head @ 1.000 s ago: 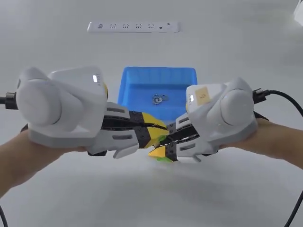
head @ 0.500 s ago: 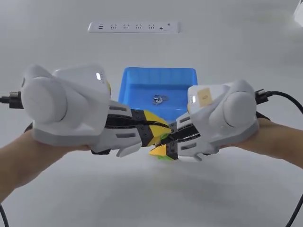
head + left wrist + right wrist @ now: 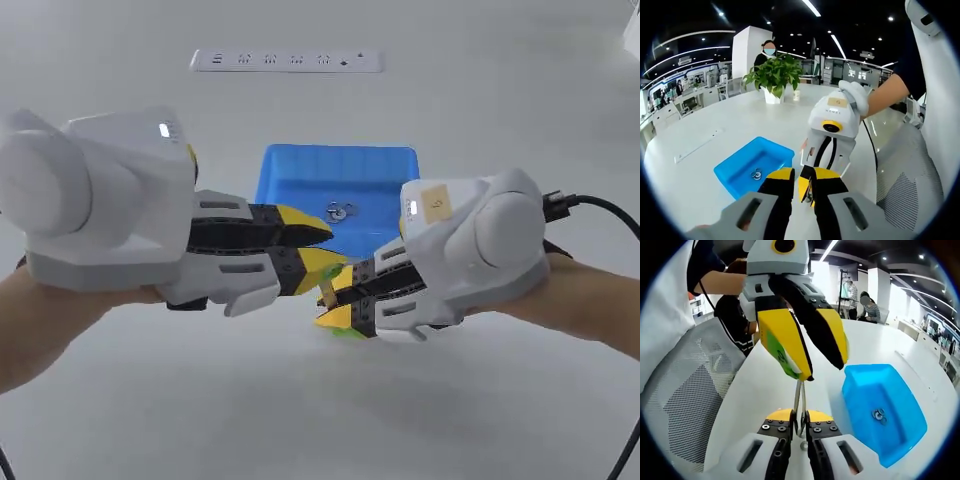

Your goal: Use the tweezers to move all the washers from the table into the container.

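My right gripper [image 3: 322, 310] [image 3: 799, 415] is shut on thin metal tweezers [image 3: 798, 402], which point away from it along the table. My left gripper [image 3: 333, 245] [image 3: 822, 365] faces it from the other side, jaws parted, hovering just above the tweezers' far end and holding nothing. The blue container [image 3: 340, 153] [image 3: 900, 440] [image 3: 735, 177] sits just beyond both grippers, with a few washers [image 3: 338, 211] [image 3: 879, 415] inside. A small ring that looks like a washer [image 3: 803, 445] lies on the white table under my right gripper's jaws.
A white power strip [image 3: 288, 60] lies at the far side of the table. A mesh chair [image 3: 685, 405] stands by the table's near edge. A potted plant [image 3: 774, 75] sits further along the table, with people in the background.
My left gripper has pulled back to the left and risen off the tweezers, its jaws now apart. The right gripper has stayed in place with the tweezers.
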Motion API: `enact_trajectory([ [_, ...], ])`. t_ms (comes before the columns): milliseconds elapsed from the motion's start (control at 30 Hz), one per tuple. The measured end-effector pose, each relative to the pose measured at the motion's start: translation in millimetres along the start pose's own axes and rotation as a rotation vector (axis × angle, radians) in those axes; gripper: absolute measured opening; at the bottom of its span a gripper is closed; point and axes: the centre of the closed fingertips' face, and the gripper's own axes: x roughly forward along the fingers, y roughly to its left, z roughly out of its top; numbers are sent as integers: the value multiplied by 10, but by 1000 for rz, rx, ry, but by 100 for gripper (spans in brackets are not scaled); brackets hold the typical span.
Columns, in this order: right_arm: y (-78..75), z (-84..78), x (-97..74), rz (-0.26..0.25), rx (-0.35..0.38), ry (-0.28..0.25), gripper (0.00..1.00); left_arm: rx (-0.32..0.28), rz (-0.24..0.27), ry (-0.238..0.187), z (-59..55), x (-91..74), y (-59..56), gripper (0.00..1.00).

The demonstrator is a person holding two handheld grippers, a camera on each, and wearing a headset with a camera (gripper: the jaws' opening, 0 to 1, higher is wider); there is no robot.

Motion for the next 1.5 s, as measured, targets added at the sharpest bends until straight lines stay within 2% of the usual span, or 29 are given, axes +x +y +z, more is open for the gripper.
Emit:
enact_trajectory([
  [167,-26,19,-4,-8,13,-9,10,-23,2,-13,-3,-74,11,17],
  [300,-14,-4,13,-7,19,-8,10,-22,-26,0,-60,-61,-62,16],
  [367,-6,-5,15,-5,25,-13,9,-44,-55,27,-144,-31,-103,16],
  [400,1,-9,17,-4,26,-15,9,-39,-55,31,-165,-14,-99,15],
  [433,9,-12,21,-2,25,-15,9,-28,-58,32,-172,2,-108,10],
  [533,60,-33,43,12,24,-13,9,-35,-89,18,-139,53,-150,7],
  [633,47,-38,46,9,29,-17,9,-13,-99,21,-133,87,-158,7],
  [967,66,-47,45,11,-8,0,11,26,-109,34,-143,77,-186,5],
  [1200,82,-123,-4,13,24,35,19,50,-118,43,-127,100,-234,5],
  [1333,136,-147,-24,19,7,51,19,59,-121,47,-127,105,-251,5],
  [1500,121,-138,-34,16,-10,58,17,73,-126,57,-129,105,-277,5],
])
